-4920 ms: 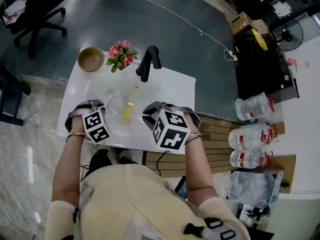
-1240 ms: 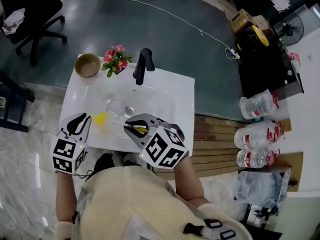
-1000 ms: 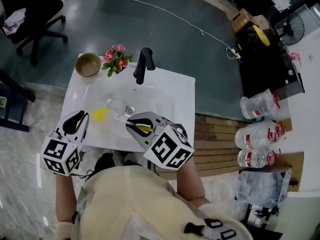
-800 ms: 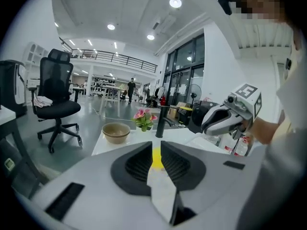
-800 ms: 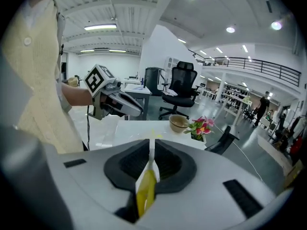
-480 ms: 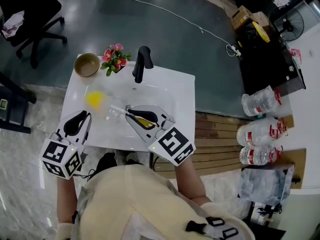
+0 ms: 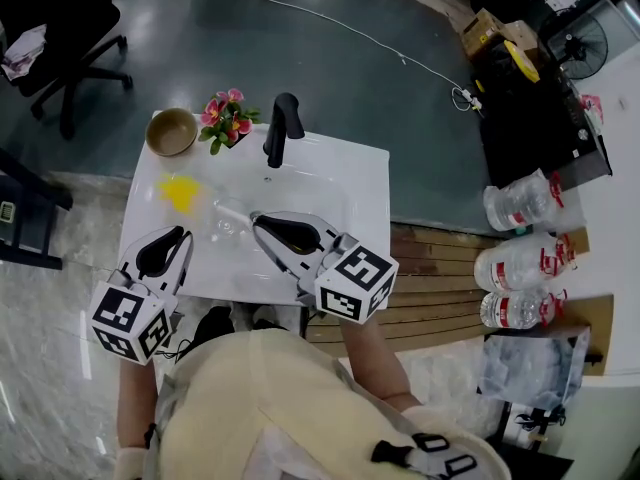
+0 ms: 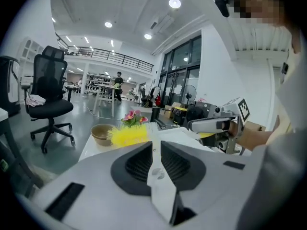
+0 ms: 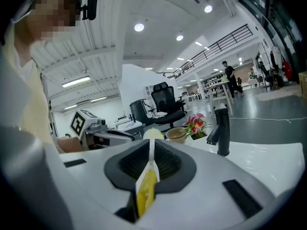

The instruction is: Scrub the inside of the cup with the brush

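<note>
The left gripper (image 7: 183, 238), jaws together on nothing, hangs left of the tap (image 7: 282, 128), nearer the person. The brush (image 7: 181, 192) has its yellow head left of the tap, outside the cup (image 7: 228, 226), which sits just before the tap. The right gripper (image 7: 258, 220) is clamped on the brush's handle.

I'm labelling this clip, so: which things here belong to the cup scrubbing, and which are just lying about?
In the job: brush, held by the right gripper; clear cup; sink.
Lying about: bowl, flowers, water bottles, office chair.
</note>
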Available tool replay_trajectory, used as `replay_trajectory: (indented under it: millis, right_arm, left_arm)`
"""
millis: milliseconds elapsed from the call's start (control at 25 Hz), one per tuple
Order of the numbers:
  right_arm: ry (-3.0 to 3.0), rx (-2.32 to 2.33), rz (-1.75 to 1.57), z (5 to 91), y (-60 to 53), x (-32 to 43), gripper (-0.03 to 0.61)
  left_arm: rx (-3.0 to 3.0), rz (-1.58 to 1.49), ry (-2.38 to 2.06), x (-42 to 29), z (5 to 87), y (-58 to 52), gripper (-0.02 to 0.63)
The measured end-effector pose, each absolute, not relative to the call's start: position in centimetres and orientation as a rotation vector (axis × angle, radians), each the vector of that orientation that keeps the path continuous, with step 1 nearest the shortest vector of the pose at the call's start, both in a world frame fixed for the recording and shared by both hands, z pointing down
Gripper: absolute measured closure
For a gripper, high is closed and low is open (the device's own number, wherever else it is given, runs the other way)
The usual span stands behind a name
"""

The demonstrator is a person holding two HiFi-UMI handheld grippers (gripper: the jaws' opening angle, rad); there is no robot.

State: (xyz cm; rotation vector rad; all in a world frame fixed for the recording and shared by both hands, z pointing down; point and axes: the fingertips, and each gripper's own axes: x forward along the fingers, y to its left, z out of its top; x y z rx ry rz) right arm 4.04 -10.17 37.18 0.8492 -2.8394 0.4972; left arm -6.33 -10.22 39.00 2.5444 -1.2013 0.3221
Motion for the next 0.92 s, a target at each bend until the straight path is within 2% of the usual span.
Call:
replay_trajectory:
  millis: [920]
  right_arm:
    - [-2.808, 0.903, 0.622, 38.7, -11.1, 4.0, 0.534]
  left_arm:
    - [2.55, 0.334, -1.142, -4.1, 39.6, -10.6, 0.552]
